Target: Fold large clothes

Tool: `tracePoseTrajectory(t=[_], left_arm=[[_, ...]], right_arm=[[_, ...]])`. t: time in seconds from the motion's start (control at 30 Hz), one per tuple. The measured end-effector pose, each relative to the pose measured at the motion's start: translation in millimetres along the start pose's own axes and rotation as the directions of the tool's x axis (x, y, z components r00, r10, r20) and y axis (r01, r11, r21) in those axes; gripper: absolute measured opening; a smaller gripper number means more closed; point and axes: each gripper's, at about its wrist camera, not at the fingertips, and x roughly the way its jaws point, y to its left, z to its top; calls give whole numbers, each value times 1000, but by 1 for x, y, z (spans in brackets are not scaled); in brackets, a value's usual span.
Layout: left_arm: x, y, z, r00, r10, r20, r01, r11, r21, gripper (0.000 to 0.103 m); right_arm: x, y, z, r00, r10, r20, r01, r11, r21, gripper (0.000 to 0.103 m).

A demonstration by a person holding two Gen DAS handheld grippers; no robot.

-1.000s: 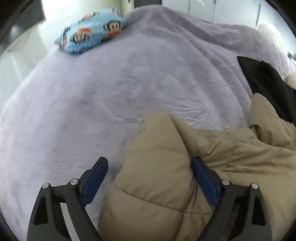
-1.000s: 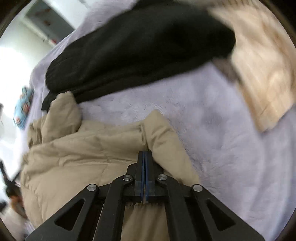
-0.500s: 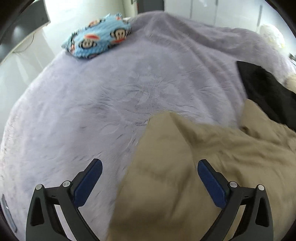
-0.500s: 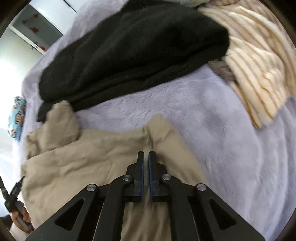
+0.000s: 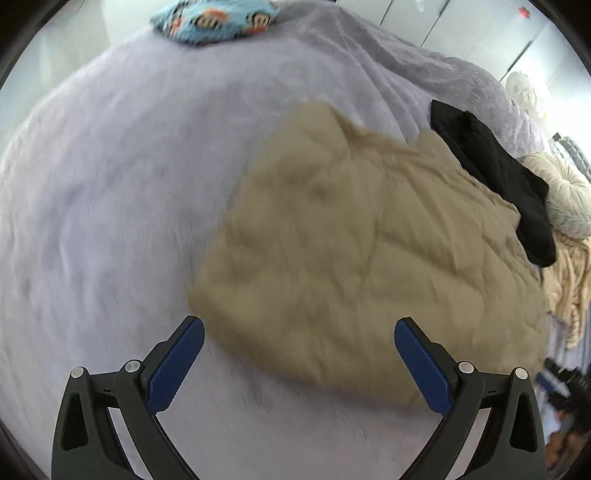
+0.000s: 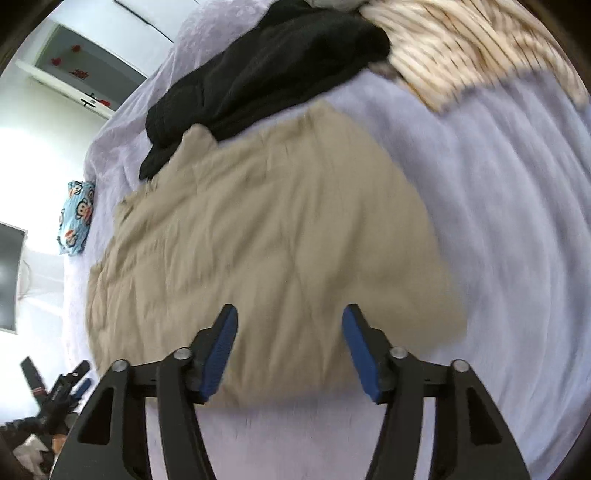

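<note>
A tan quilted jacket [image 5: 362,251] [image 6: 266,236] lies folded and flat on the lavender bed cover [image 5: 110,184] [image 6: 517,221]. My left gripper [image 5: 299,328] hovers open above the jacket's near edge, nothing between its blue pads. My right gripper [image 6: 290,317] hangs above the jacket's near edge too; its jaws are opening, and the cloth lies below them, not pinched. Both views are motion-blurred.
A black garment [image 5: 495,173] [image 6: 266,70] lies along the jacket's far side. Beside it sit a cream striped knit [image 6: 461,48] [image 5: 569,266] and a pale knit bundle [image 5: 565,195]. A blue cartoon-print pillow [image 5: 214,20] [image 6: 75,218] lies at the bed's far end.
Both grippers let go of the jacket and drew back and up. The right jaws went from shut on the cloth to apart; the left spread slightly wider. The jacket now lies flat.
</note>
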Motion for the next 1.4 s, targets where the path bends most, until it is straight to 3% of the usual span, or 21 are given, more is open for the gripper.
tracePoseTrajectory(t=[0.1, 0.2, 0.37, 0.57, 0.63, 0.67, 0.83, 0.87, 0.9, 0.93, 0.97, 1.0, 1.1, 1.13, 1.23, 1.4], left_arm=[[8, 3, -19, 997, -67, -46, 65, 997, -28, 103], [30, 11, -38, 971, -195, -135, 180, 976, -121, 103], [41, 24, -54, 948, -303, -92, 278, 936, -215, 103], [55, 45, -33, 930, -367, 20, 354, 879, -318, 103], [64, 49, -25, 926, -378, 27, 362, 862, -354, 103], [68, 49, -19, 924, -380, 37, 366, 855, -367, 103], [81, 31, -1, 933, -356, 47, 349, 866, -358, 103], [83, 25, 2, 940, -338, 51, 334, 875, -350, 98], [82, 23, 4, 946, -320, 54, 318, 882, -347, 75], [82, 23, 7, 946, -319, 54, 317, 884, -343, 61], [80, 22, 8, 939, -339, 65, 340, 877, -340, 37], [76, 22, 10, 937, -342, 74, 346, 876, -335, 27], [51, 11, 10, 950, -293, 105, 309, 927, -212, 18], [38, 1, 9, 958, -261, 116, 276, 951, -141, 18], [11, -16, 2, 967, -206, 150, 210, 978, -14, 17], [-31, -4, -23, 965, -205, 162, 209, 978, -10, 17]], right_arm=[[1, -14, -25, 999, 37, -30, -35, 998, 51, 70], [16, -22, -41, 993, 104, -50, -98, 988, 115, 81], [43, -33, -55, 977, 202, -63, -188, 966, 180, 81], [62, -47, -46, 928, 371, 35, -362, 876, 320, 82], [72, -51, -41, 916, 398, 42, -384, 843, 376, 94], [78, -52, -38, 907, 418, 43, -400, 826, 398, 94], [100, -39, -21, 883, 466, 49, -446, 804, 395, 94], [105, -35, -17, 880, 472, 53, -452, 799, 396, 94], [109, -33, -14, 881, 471, 54, -450, 795, 407, 94], [112, -33, -13, 879, 474, 61, -451, 782, 429, 94], [114, -34, -13, 875, 479, 69, -457, 771, 444, 94], [114, -35, -14, 873, 482, 77, -459, 758, 464, 92], [116, -43, -20, 862, 499, 83, -464, 713, 526, 44], [114, -44, -22, 860, 502, 91, -469, 708, 529, 34], [99, -37, -24, 857, 506, 99, -486, 730, 480, 24], [72, -36, -42, 841, 536, 66, -507, 743, 437, 22]])
